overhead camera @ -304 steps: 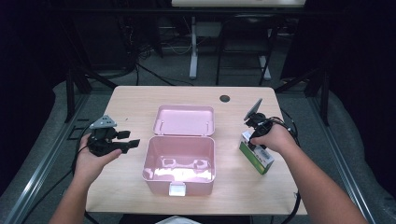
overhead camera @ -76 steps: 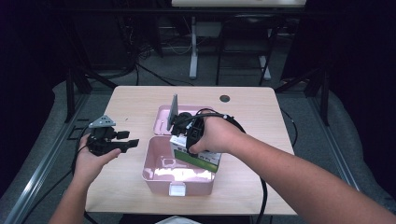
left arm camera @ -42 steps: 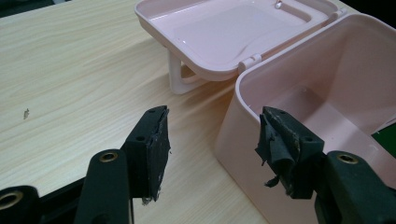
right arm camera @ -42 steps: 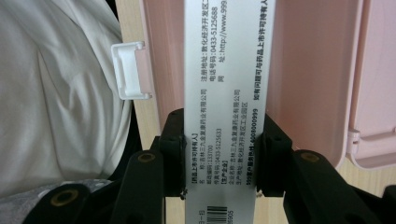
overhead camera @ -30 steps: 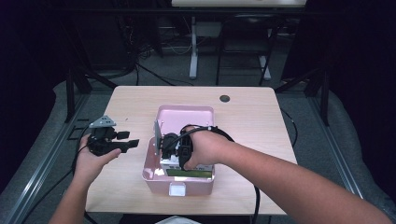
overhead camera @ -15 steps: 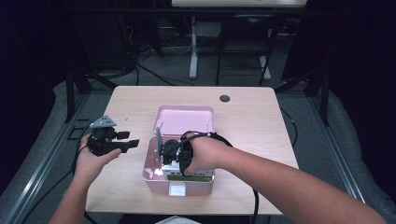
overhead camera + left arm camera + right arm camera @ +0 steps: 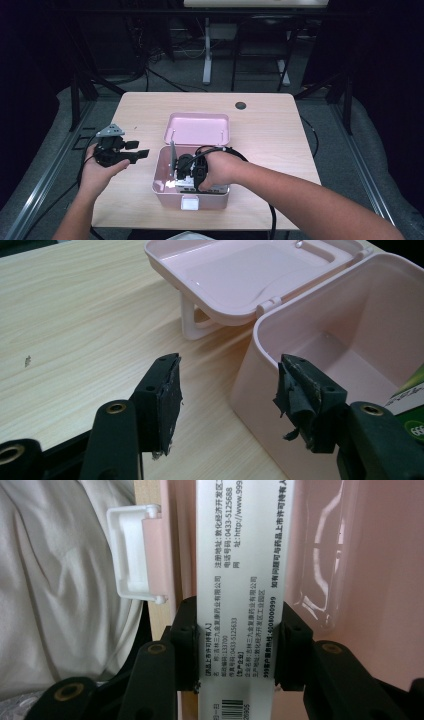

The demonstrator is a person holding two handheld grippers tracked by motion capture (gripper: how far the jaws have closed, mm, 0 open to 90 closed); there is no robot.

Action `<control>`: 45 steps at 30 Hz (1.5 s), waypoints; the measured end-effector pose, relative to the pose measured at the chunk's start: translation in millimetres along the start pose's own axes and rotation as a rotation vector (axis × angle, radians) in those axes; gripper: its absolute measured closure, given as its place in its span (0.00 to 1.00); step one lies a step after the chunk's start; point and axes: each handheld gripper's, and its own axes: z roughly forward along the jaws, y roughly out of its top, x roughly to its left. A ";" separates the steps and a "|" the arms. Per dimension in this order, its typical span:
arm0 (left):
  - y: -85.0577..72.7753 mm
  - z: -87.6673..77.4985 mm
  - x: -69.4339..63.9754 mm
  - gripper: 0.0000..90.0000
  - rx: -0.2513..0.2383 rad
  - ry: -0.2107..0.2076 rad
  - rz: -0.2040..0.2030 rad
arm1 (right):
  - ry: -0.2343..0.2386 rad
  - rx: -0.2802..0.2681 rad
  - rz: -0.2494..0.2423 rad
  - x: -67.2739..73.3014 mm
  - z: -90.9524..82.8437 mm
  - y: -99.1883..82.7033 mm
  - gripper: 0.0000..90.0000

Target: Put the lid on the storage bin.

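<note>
Lowering the white printed cardboard medicine carton (image 7: 241, 580), pinched flat between the right tongs (image 7: 240, 645), inside the open pink plastic box (image 7: 165, 187) on the tabletop (image 7: 280, 125). Keeping it level, releasing only once bottomed. Left tongs (image 7: 227, 390) idling, spread, beside the box.

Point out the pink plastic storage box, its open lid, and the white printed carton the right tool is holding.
Pink plastic storage box (image 7: 260, 385): left gripper view, its outer side wall.
Open pink lid (image 7: 197, 128): high view, its inner face.
White printed carton (image 7: 240, 570): right gripper view, its printed side, above the jaws.
</note>
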 end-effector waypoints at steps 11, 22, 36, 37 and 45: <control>0.0 0.1 0.0 0.47 0.000 0.001 0.000 | 0.013 0.006 0.017 -7.1 15.3 -1.5 0.68; -0.2 0.9 0.2 0.47 0.001 0.002 0.000 | 0.030 0.003 0.026 -12.3 31.4 -2.3 0.68; -0.9 3.3 0.5 0.47 0.005 0.003 -0.002 | 0.051 0.000 0.042 -17.3 47.0 -5.2 0.68; -1.0 3.5 0.5 0.47 0.006 0.002 -0.001 | 0.052 -0.001 0.046 -17.6 47.3 -5.3 0.68; -1.0 3.4 0.6 0.47 0.005 0.002 -0.002 | 0.067 -0.012 0.054 -18.5 45.7 -4.3 0.66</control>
